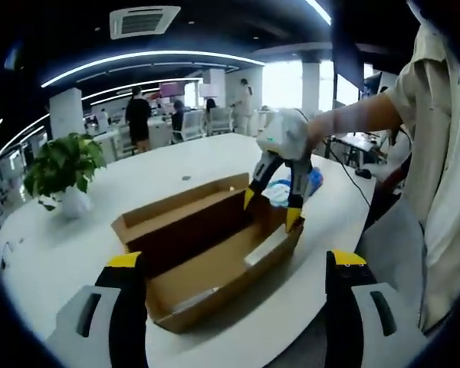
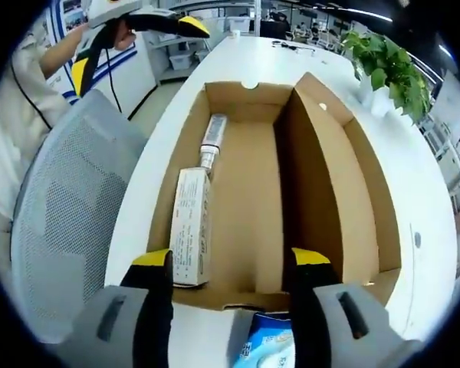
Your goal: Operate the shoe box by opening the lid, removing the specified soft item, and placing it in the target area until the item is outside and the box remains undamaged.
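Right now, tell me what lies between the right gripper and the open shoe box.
In the right gripper view, only the blue-and-white soft item lies on the white table between the right gripper and the shoe box.

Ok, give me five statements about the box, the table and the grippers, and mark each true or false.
1. The shoe box lies open with its lid folded back. True.
2. The box is empty. False: a white carton and a tube lie along one inner wall.
3. A potted plant stands on the white table. True.
4. The right gripper is clamped on the box wall. False: its open jaws hover above the box's far end.
5. A blue and white soft pack lies on the table outside the box. True.
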Action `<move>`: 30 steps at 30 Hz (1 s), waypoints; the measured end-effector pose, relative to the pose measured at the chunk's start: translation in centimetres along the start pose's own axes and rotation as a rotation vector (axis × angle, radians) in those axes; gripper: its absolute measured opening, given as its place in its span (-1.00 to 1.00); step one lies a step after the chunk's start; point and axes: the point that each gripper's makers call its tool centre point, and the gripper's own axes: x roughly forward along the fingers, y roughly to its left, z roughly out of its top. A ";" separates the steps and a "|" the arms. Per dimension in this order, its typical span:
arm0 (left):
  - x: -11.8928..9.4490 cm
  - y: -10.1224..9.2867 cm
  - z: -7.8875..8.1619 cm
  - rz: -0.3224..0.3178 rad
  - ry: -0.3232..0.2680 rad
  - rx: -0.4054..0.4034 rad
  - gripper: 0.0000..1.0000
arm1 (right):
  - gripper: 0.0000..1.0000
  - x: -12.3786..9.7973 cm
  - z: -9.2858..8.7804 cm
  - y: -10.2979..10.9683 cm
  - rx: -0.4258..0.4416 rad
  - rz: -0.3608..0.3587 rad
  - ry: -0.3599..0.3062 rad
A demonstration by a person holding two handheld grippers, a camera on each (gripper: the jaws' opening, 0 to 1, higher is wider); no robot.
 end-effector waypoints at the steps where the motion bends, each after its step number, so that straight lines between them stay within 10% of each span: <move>1: 0.0 0.0 0.0 0.001 0.000 -0.001 1.00 | 0.13 0.2 0.0 0.2 -0.007 0.007 0.004; 30: -1.3 0.8 -1.2 0.049 0.006 -0.021 1.00 | -0.69 1.6 -0.7 2.7 -0.063 0.063 0.036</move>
